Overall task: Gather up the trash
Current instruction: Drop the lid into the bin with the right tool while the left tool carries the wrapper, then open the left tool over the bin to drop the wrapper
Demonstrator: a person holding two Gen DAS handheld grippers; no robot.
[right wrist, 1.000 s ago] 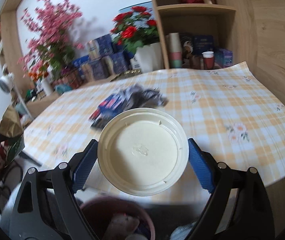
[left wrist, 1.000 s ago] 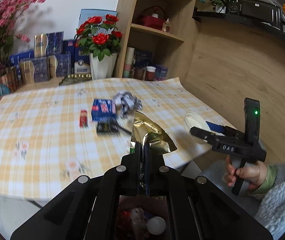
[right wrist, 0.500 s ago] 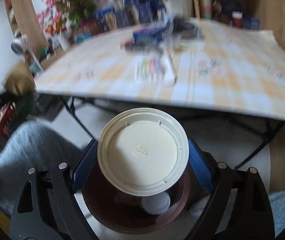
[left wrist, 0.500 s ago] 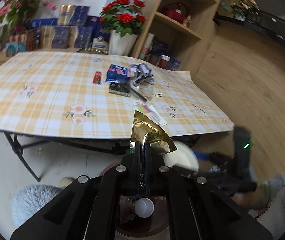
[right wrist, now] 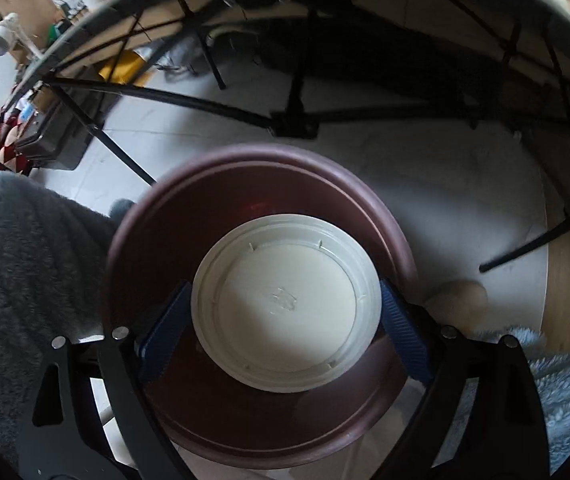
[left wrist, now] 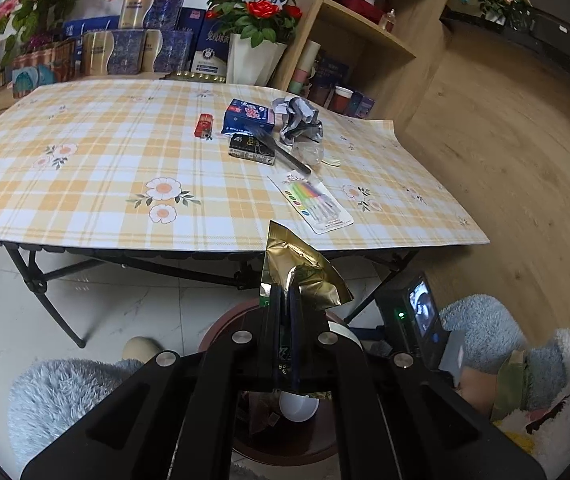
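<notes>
Right now the right gripper (right wrist: 285,314) clamps a round white plastic lid (right wrist: 285,304) by its rim, flat face up to the camera, directly over the mouth of the dark red trash bin (right wrist: 157,232) on the floor near the table's near edge. Just to its left, the left gripper (left wrist: 285,300) is pinched tight on a crumpled gold foil wrapper (left wrist: 297,268), which sticks up above the bin's near rim. The lid looks better centred, so it seems likelier to drop first.
</notes>
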